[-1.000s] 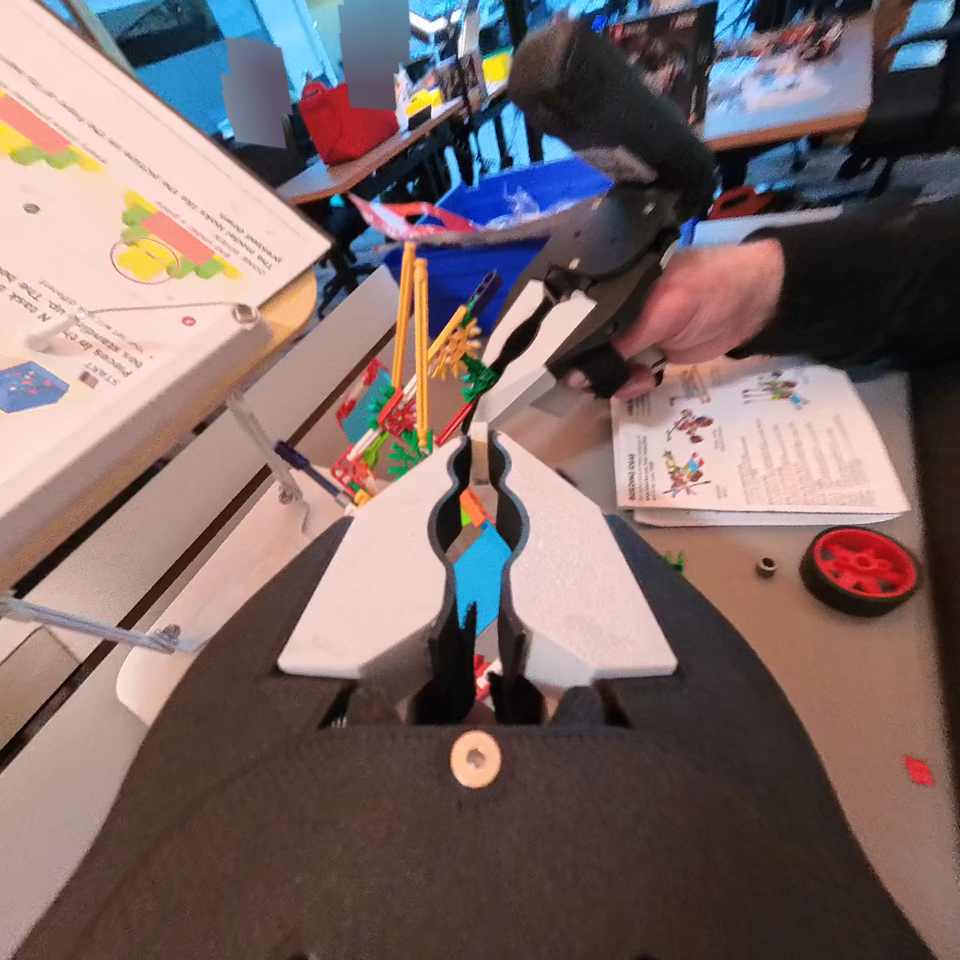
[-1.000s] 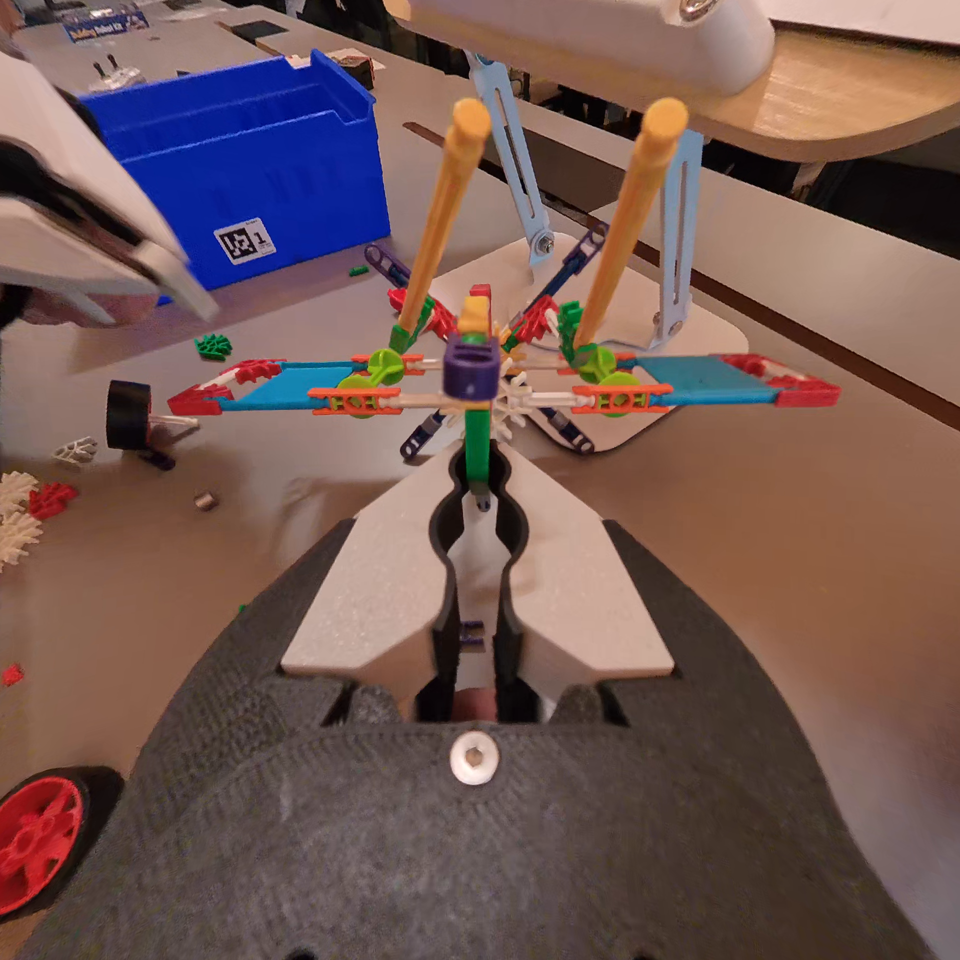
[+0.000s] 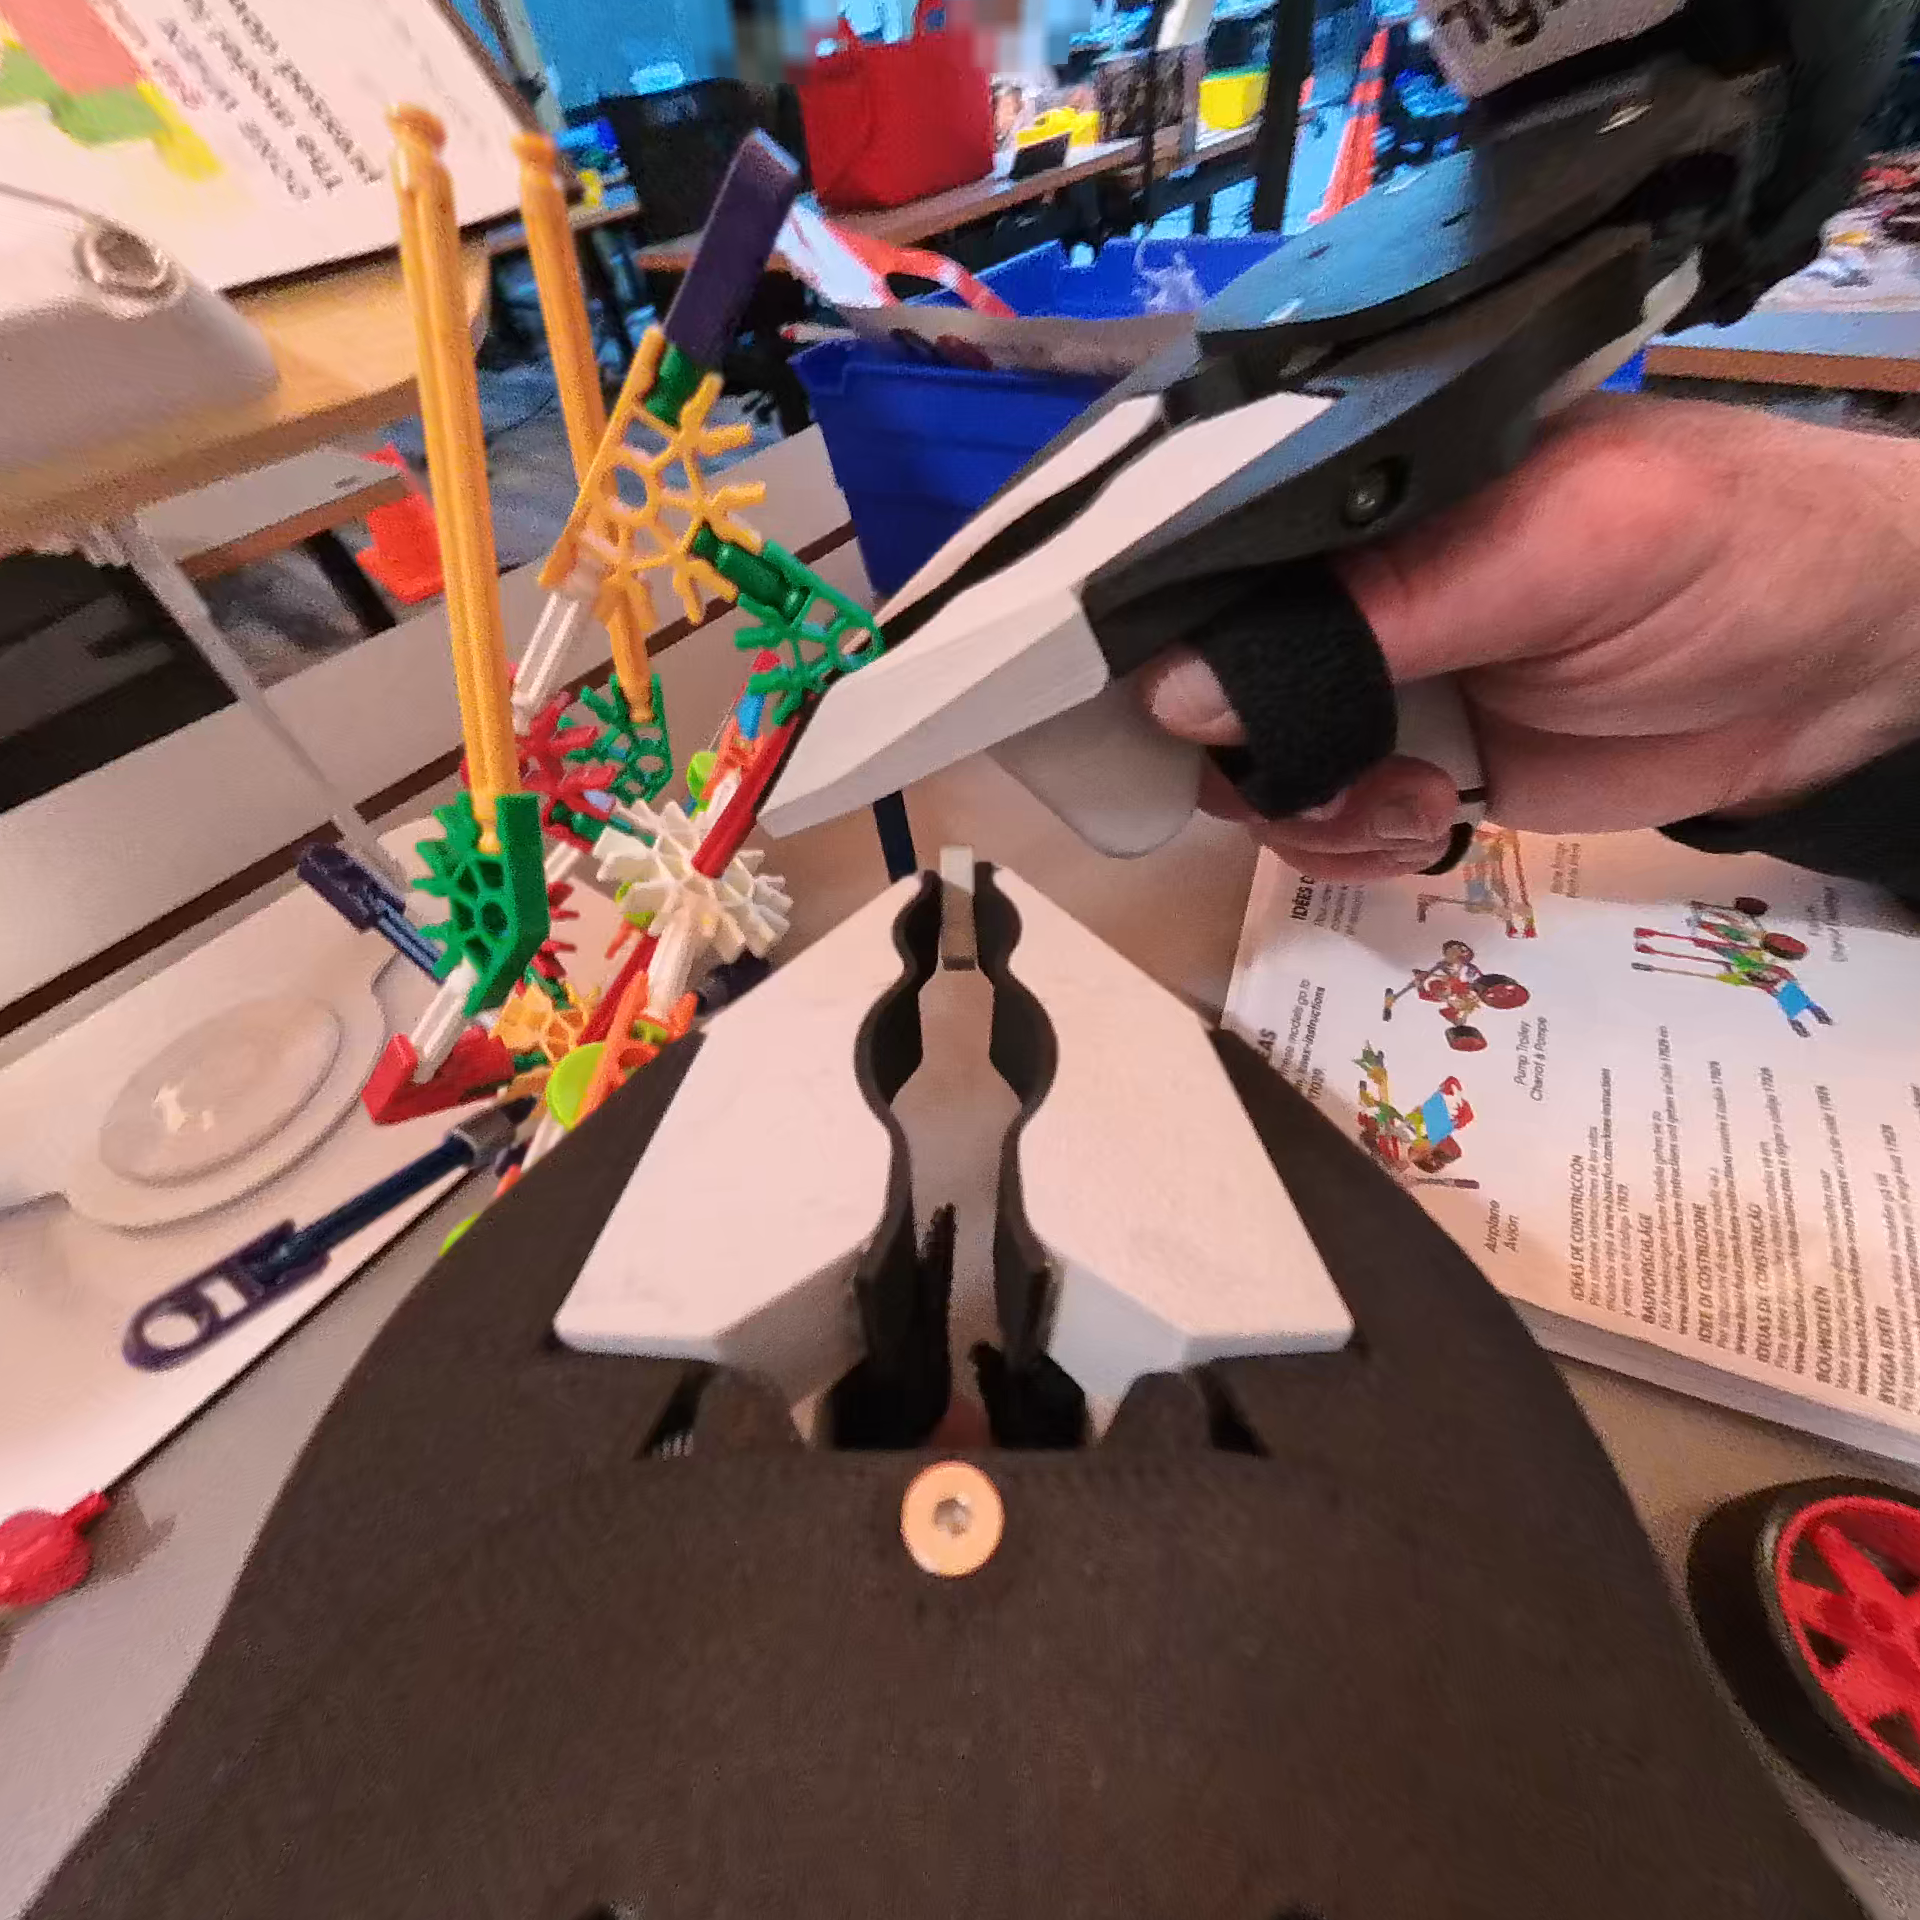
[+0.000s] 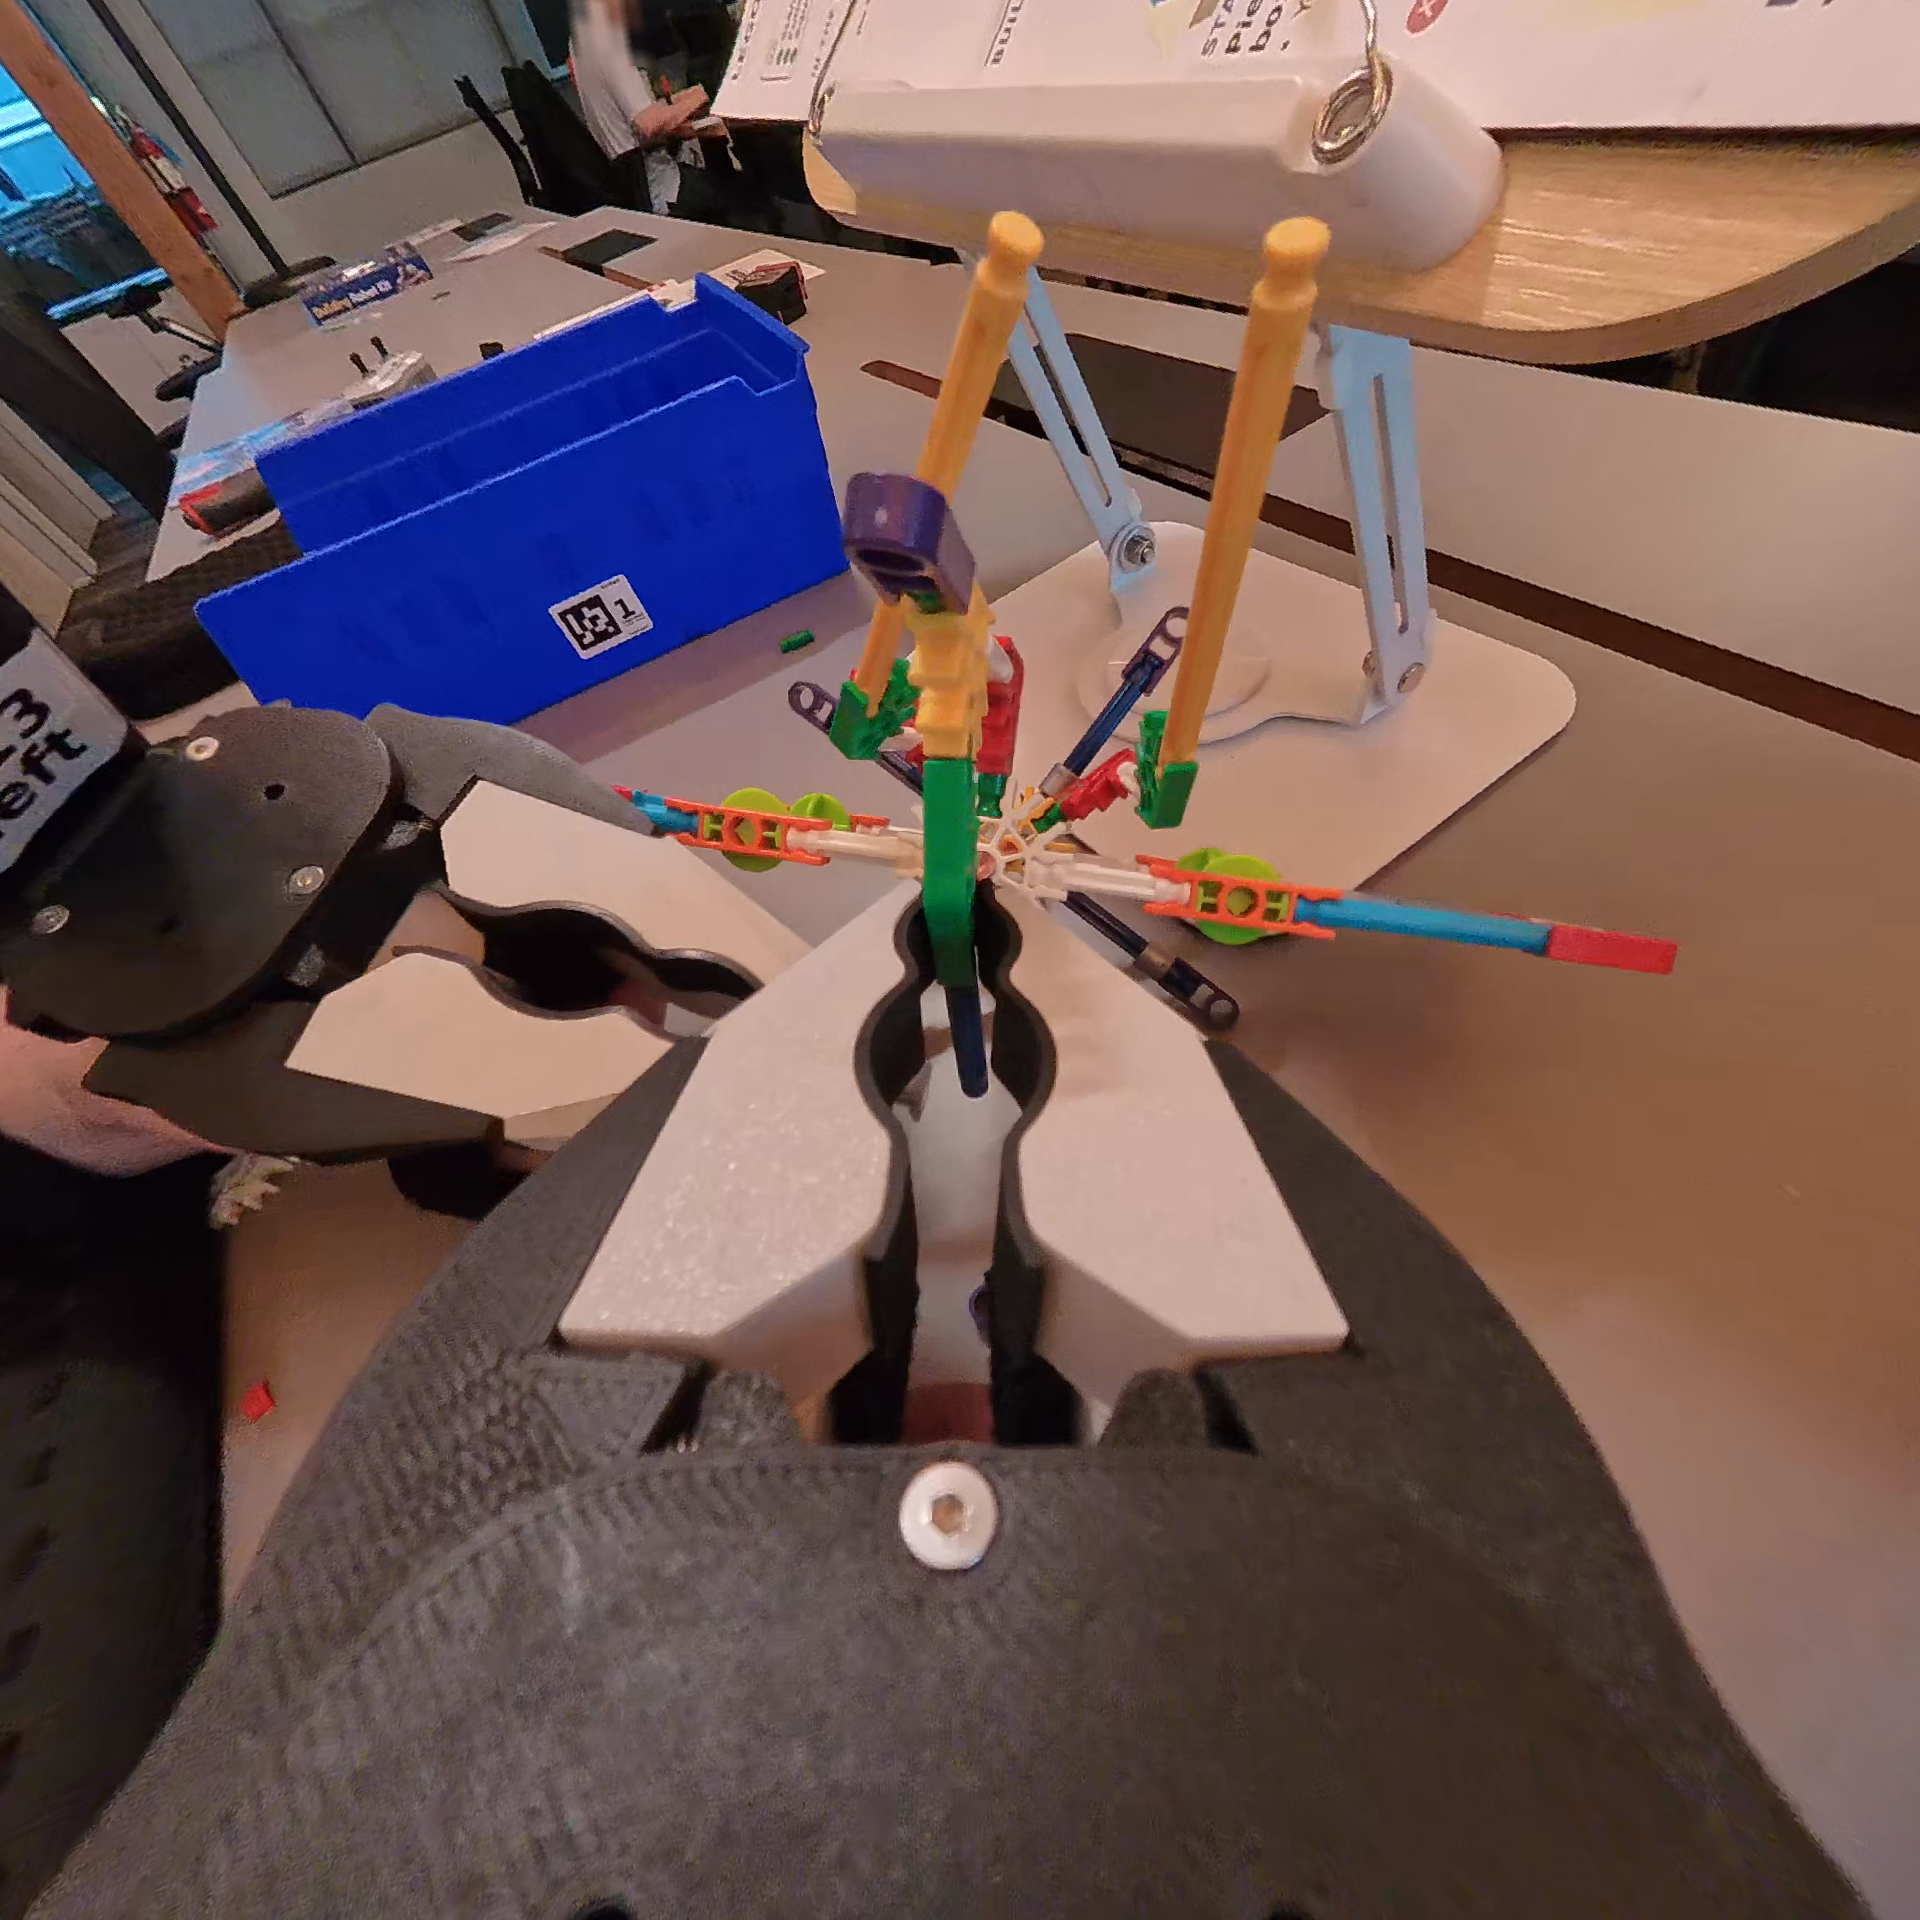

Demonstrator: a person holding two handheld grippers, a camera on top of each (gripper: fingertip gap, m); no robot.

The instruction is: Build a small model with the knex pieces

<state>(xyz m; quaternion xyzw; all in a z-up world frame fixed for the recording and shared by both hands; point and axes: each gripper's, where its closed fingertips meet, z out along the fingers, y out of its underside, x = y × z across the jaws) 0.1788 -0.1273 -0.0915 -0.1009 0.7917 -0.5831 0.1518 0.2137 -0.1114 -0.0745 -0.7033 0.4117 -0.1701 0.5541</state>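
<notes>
Gripping green connector (image 4: 951, 883) of rod model (image 4: 977, 790): right tool (image 4: 951, 930) | left tool (image 3: 956, 894) closed, empty, beside it

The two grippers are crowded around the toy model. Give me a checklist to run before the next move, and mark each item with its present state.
1. Right gripper shut on the green piece of the toy model: ok.
2. Left gripper pinching a small white piece at its tips: ok.
3. Gap between the two grippers: cannot tell. In the right wrist view, the left one's tips are hidden behind the right one's finger.
4. Yellow rods seated in their green connectors: ok.
5. Rod tops free of the white stand ledge above: cannot tell.
6. Model resting on the table: cannot tell.
</notes>
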